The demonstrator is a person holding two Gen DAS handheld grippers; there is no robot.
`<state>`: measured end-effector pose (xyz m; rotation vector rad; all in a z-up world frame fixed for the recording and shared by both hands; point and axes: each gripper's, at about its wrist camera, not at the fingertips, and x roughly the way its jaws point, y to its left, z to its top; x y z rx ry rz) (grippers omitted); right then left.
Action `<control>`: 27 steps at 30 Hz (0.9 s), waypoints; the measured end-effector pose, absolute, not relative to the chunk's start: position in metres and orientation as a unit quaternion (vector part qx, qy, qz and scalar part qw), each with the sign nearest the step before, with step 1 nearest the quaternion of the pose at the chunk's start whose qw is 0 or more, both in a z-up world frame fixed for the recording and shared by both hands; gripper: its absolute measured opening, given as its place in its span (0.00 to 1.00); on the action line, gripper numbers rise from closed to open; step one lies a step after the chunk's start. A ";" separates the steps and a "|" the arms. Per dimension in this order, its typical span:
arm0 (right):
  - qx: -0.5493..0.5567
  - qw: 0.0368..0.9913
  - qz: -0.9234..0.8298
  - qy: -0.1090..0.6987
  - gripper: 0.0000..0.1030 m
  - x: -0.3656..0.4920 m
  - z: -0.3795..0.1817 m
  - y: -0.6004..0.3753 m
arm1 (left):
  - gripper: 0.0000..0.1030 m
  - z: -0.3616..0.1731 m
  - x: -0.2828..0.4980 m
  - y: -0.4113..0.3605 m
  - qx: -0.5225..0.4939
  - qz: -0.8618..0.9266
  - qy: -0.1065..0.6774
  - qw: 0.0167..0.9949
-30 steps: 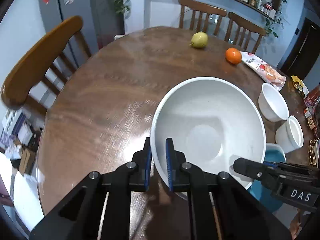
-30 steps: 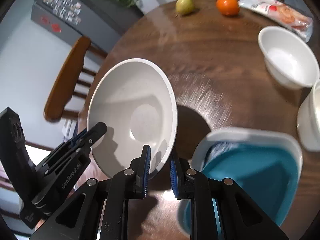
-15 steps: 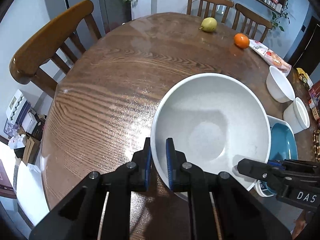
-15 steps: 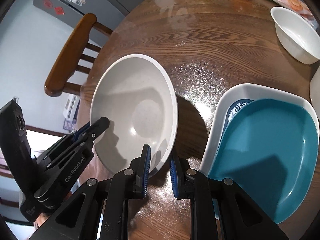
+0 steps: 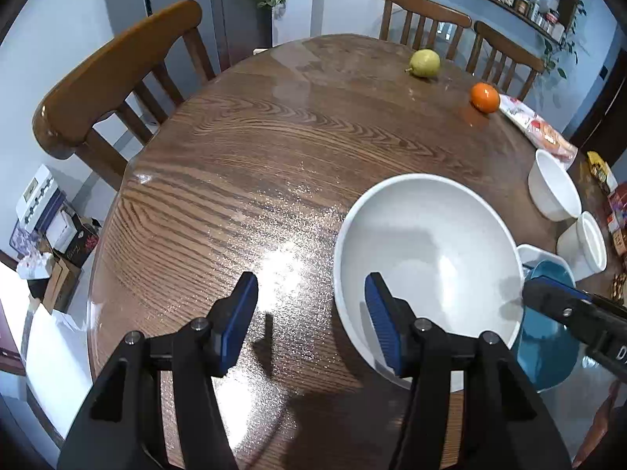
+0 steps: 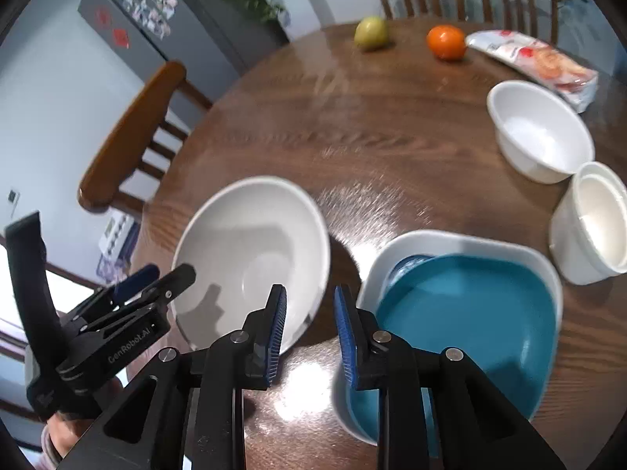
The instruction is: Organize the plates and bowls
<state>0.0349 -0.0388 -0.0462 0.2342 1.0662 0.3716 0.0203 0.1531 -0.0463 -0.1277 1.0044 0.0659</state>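
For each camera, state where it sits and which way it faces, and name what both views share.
Left wrist: sits on the left gripper, facing forward over the wooden table; its own open fingers show, the right gripper at the right edge.
Right wrist: sits on the right gripper, facing forward; its open fingers show, the left gripper at lower left.
Shared: large white bowl, teal plate, pear, orange.

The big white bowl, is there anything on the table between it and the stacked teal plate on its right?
Nothing visible. In the right wrist view only bare wooden table separates the big white bowl from the teal plate; the right gripper hangs open above that gap.
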 end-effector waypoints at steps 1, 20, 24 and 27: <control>0.116 0.841 0.175 0.498 0.27 0.033 -0.044 -0.043 | 0.56 -0.044 0.019 0.153 -0.064 0.032 0.478 0.875; 0.094 0.881 0.164 0.433 0.58 -0.004 -0.015 -0.064 | 0.94 -0.018 0.003 0.133 -0.042 0.046 0.435 0.898; 0.092 0.885 0.157 0.428 0.60 -0.006 -0.012 -0.069 | 0.99 -0.012 -0.001 0.128 -0.031 0.051 0.420 0.905; 0.092 0.890 0.145 0.423 0.67 -0.008 -0.011 -0.074 | 0.99 -0.009 -0.003 0.126 -0.028 0.056 0.412 0.909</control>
